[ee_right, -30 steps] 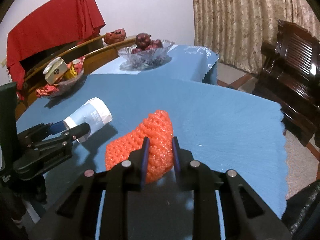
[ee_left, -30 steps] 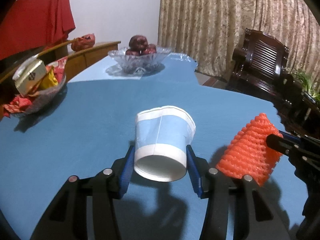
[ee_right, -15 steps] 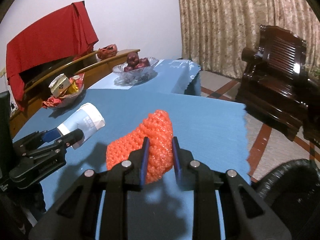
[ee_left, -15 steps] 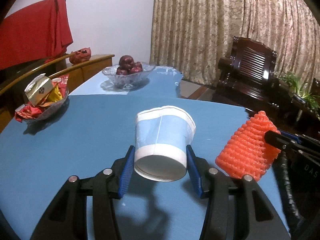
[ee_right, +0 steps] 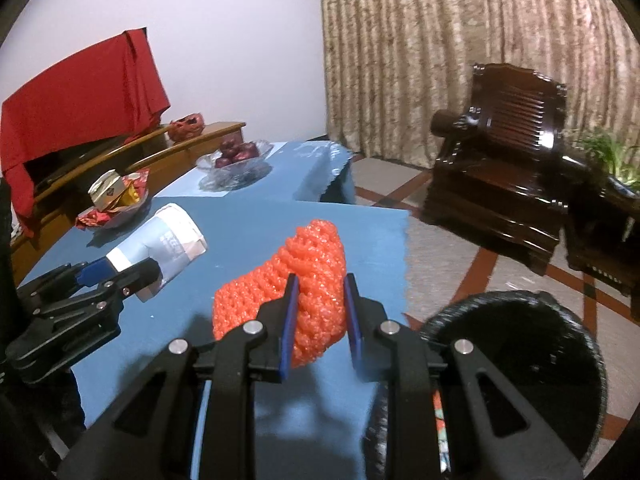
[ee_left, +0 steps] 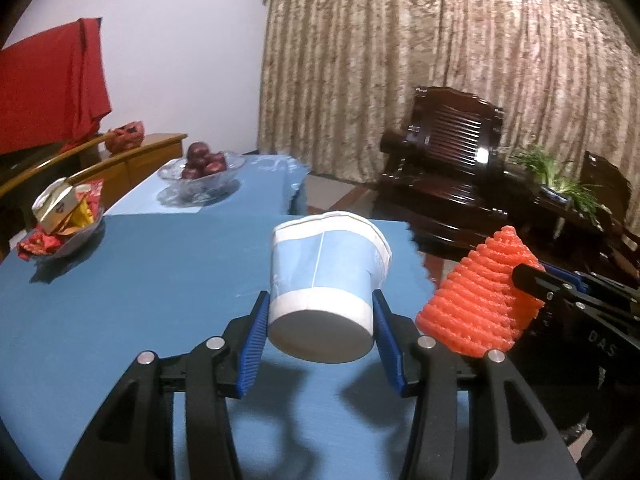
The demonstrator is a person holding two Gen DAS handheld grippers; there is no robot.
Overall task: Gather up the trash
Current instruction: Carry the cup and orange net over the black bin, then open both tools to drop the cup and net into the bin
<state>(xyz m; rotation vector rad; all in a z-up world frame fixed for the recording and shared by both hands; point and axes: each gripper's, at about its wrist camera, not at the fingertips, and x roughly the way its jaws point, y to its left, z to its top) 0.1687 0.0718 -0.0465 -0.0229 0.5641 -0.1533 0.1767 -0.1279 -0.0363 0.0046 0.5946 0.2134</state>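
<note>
My left gripper (ee_left: 320, 336) is shut on a blue and white paper cup (ee_left: 326, 280), held on its side above the blue table (ee_left: 120, 292); the cup also shows in the right wrist view (ee_right: 168, 244). My right gripper (ee_right: 318, 312) is shut on an orange foam fruit net (ee_right: 304, 276), held above the table's right edge; the net also shows in the left wrist view (ee_left: 480, 304). A black trash bin (ee_right: 532, 360) stands on the floor just right of the table, below and to the right of my right gripper.
A glass bowl of dark red fruit (ee_left: 202, 168) sits on the far light blue table. A dish of wrappers and a small carton (ee_left: 64, 220) sits at the table's left. A dark wooden armchair (ee_right: 504, 184) stands to the right by the curtains.
Both grippers have lifted and moved right with their loads, toward the table's right edge. The black trash bin has come into the right wrist view.
</note>
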